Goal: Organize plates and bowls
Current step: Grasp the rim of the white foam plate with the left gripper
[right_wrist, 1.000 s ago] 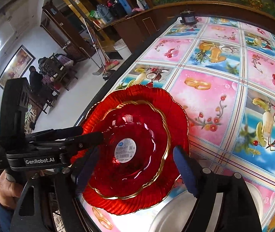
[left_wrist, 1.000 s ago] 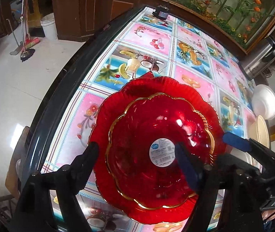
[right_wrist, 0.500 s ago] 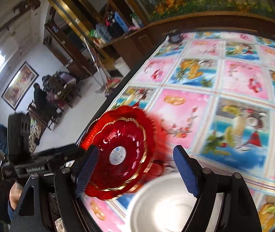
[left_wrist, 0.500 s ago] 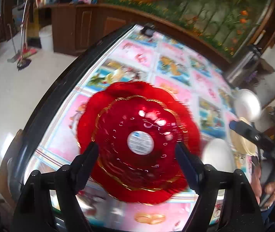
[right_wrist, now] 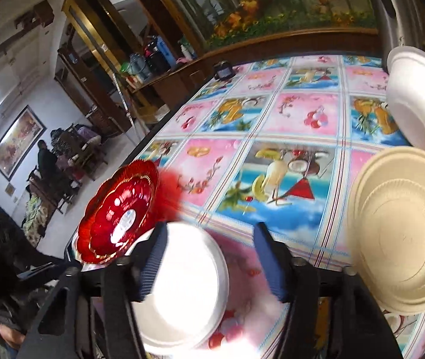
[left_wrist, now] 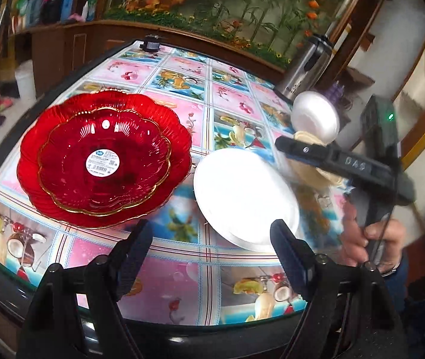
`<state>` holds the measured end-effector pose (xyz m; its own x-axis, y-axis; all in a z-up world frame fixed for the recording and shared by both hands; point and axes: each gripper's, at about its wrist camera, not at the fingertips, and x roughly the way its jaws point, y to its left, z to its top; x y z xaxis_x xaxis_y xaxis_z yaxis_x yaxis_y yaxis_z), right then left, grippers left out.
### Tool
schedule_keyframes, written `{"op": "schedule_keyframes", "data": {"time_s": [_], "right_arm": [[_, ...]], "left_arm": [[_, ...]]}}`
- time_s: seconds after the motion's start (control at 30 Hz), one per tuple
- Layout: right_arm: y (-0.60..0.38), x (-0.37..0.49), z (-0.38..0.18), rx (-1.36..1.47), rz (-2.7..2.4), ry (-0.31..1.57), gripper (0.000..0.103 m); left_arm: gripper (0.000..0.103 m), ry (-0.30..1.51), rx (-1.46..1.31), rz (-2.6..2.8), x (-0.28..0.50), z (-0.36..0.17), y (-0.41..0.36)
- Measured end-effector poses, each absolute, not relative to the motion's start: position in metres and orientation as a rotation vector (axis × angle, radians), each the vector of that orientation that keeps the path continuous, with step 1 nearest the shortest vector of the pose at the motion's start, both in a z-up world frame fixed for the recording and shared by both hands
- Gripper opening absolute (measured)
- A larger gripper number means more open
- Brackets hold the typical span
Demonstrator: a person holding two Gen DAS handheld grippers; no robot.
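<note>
A red scalloped bowl with a gold rim [left_wrist: 104, 161] sits nested in a larger red plate [left_wrist: 48, 203] at the table's left edge; both also show in the right wrist view [right_wrist: 119, 215]. A white foam plate [left_wrist: 242, 191] [right_wrist: 188, 287] lies right of them. A beige paper plate stack [right_wrist: 400, 227] and a white foam bowl [right_wrist: 418, 101] [left_wrist: 315, 116] lie further right. My left gripper [left_wrist: 212, 257] is open and empty, pulled back near the table's front edge. My right gripper [right_wrist: 209, 260] is open and empty above the white plate.
The table has a colourful fruit-print cloth [left_wrist: 233, 95]. A steel thermos [left_wrist: 305, 68] stands at the far right corner, and a small dark object [left_wrist: 151, 43] at the far edge. A wooden counter and an aquarium line the wall behind.
Both grippers have drawn back and to the right, away from the red bowl and plate, which stay on the table. The white and beige plates have come into view.
</note>
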<state>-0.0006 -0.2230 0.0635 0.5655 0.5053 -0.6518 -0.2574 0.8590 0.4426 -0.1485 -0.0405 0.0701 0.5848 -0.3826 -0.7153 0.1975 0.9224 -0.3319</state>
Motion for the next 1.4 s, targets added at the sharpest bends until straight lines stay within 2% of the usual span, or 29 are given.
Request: {"op": "schedule_keyframes", "data": {"time_s": [0.5, 0.6, 0.97, 1.2, 1.3, 1.37, 1.4], "right_arm": [[-0.24, -0.036, 0.074, 0.2, 0.441, 0.682, 0.06], [-0.25, -0.033, 0.07, 0.275, 0.476, 0.722, 0.063], [-0.26, -0.03, 0.052, 0.338, 0.464, 0.893, 0.063], [-0.241, -0.036, 0.045, 0.308, 0.54, 0.926, 0.043], [-0.233, -0.037, 0.038, 0.278, 0.532, 0.954, 0.039], [-0.231, -0.036, 0.033, 0.275, 0.529, 0.975, 0.034], [-0.229, -0.036, 0.03, 0.274, 0.531, 0.983, 0.032]], "left_arm": [[0.08, 0.871, -0.118, -0.247, -0.164, 0.057, -0.055], [0.08, 0.888, -0.096, -0.256, -0.163, 0.055, -0.062], [0.08, 0.919, -0.067, -0.199, -0.155, 0.056, -0.072], [0.078, 0.902, -0.087, -0.146, -0.143, 0.052, -0.075], [0.072, 0.901, -0.076, -0.139, -0.136, 0.049, -0.082], [0.065, 0.896, -0.063, -0.125, -0.133, 0.047, -0.084], [0.058, 0.894, -0.055, -0.117, -0.131, 0.045, -0.086]]}}
